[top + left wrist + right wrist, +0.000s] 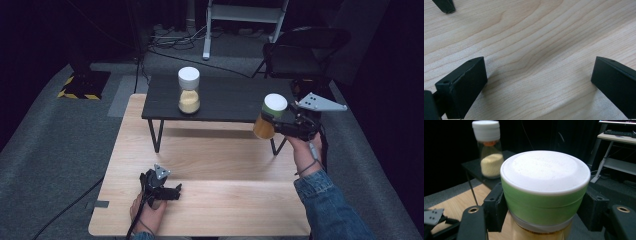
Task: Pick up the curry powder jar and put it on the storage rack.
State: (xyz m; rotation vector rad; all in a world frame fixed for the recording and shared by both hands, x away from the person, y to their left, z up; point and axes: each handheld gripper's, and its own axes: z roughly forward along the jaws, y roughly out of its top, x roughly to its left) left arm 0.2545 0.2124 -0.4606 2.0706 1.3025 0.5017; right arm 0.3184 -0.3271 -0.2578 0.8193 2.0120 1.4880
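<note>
The wooden table (210, 165) is the biggest thing here, light-grained and bare across most of its top. On its far part, ahead of both grippers, stands a low black side table (225, 97) on thin black legs.

The right gripper (272, 121) is held in the air off the right front corner of that side table, above the right edge of the wooden table, with a person's hand and a denim sleeve (330, 205) behind it. Its jaws are clamped on a jar with a green lid (270, 116), one pad on each side just under the lid. The jar stands upright in the grip and touches no surface. In the right gripper view the lid (545, 182) is white on top with a green band around its side, and below it the clear glass holds an amber-yellow filling whose level cannot be told.

Well ahead and to the left of that gripper, a second jar (189, 91) stands upright on the black side table. It has a white lid and clear glass, and pale yellow grains fill roughly its lower half.

The left gripper (170, 191) lies low at the near edge of the wooden table, well apart from both jars. Its jaws stand wide apart over bare wood, with nothing between them.
</note>
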